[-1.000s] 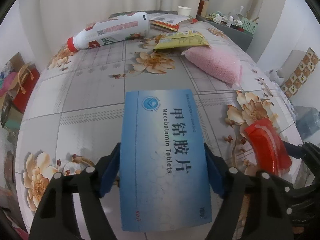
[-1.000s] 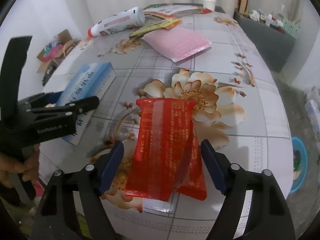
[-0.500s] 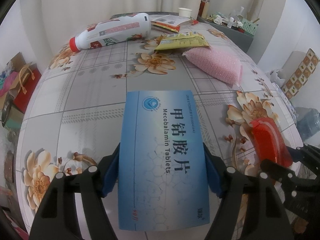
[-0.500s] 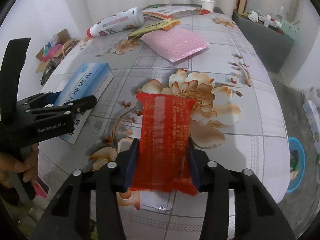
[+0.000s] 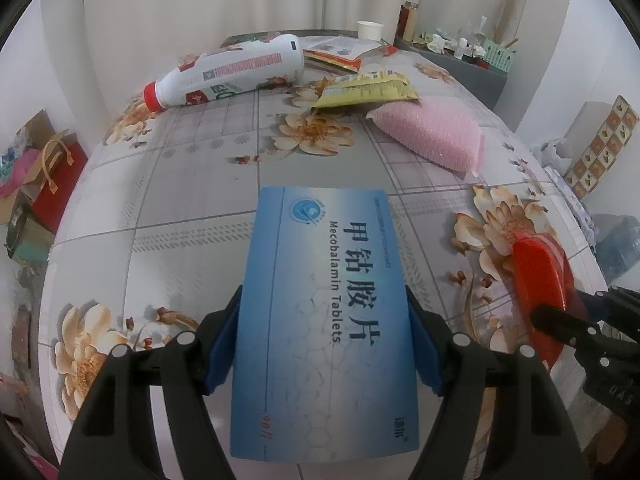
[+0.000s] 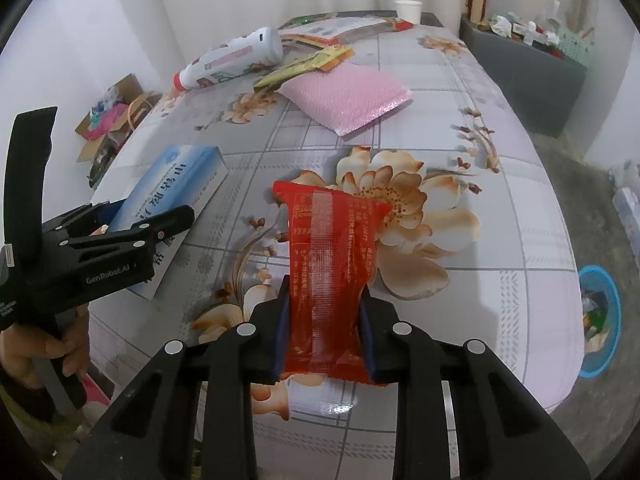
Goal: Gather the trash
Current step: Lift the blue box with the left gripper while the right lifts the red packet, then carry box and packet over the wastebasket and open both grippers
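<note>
**Both claws on trash at the near table edge**

Plainly, the right gripper (image 6: 323, 334) has its jaws closing on the crinkled red plastic snack wrapper (image 6: 330, 268), blue pads pressing both long edges and pinching it narrow; the wrapper's near end is hidden behind the pads. Left of the wrapper, the left gripper (image 5: 323, 340) is clamped on the flat blue cardboard tablet box (image 5: 324, 320), pads tight against its sides. Whether box or wrapper is lifted off the surface cannot be told. A hand (image 6: 44, 350) on the left gripper's handle is only partly visible.

Beyond the wrapper on the flower-printed oilcloth table (image 6: 516, 216) lie a pink bubble-wrap pouch (image 6: 348, 96), a yellow foil packet (image 5: 368, 90) partly under it, and a white plastic bottle with a red cap (image 5: 228, 72) on its side. Papers and a white paper cup (image 6: 407, 10) at the far end are too small to read. Right of the wrapper, on the floor, a blue bin (image 6: 600, 316) is cut by the table edge. White curtains hang behind.
</note>
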Tool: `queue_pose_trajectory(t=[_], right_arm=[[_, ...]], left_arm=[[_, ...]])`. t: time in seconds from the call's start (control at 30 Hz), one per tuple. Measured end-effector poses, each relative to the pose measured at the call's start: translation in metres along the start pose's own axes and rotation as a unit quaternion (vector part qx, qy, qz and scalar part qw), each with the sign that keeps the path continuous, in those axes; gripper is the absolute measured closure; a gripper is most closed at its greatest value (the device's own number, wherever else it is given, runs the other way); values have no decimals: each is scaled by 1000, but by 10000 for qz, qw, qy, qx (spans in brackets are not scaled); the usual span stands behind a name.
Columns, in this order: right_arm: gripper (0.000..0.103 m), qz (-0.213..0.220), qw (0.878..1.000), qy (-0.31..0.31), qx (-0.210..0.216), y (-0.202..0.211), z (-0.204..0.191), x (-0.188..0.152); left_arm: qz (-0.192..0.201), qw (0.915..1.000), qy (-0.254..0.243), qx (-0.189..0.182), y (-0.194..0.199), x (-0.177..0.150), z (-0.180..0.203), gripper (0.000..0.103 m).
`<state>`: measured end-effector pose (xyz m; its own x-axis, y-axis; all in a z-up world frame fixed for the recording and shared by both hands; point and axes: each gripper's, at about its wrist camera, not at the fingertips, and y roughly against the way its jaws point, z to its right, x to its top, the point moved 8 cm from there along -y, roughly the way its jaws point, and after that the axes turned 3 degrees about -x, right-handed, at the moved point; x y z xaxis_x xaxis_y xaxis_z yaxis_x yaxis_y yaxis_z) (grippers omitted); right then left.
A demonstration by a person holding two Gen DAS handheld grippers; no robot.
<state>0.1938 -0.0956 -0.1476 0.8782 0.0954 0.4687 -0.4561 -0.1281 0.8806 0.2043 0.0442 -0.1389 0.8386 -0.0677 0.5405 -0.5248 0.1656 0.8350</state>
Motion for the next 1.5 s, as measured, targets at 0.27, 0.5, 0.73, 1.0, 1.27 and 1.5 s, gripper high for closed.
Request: queue_pose_trajectory(t=[0.27, 0.5, 0.73, 1.0, 1.27, 1.5], right_arm=[[77, 78, 9999, -54, -36, 6, 4, 1], [77, 128, 9998, -143, -22, 9, 6, 2], [77, 190, 9997, -147, -6, 13, 5, 5], [77, 326, 9993, -161, 3, 21, 5, 12], [77, 610, 9977, -303, 53, 42, 14, 17], [77, 1143, 9885, -987, -23, 82, 58, 15]], left_arm=[[126, 9999, -92, 50, 8, 3, 3, 32], [255, 9995, -188, 91, 17, 6, 6, 32], [403, 9988, -259, 126, 27, 9, 9, 32], [554, 9978, -338, 154, 40, 13, 13, 32], [753, 9959, -505, 9, 57, 26, 33, 32], [1033, 9860, -1157, -611, 77, 56, 108, 32]])
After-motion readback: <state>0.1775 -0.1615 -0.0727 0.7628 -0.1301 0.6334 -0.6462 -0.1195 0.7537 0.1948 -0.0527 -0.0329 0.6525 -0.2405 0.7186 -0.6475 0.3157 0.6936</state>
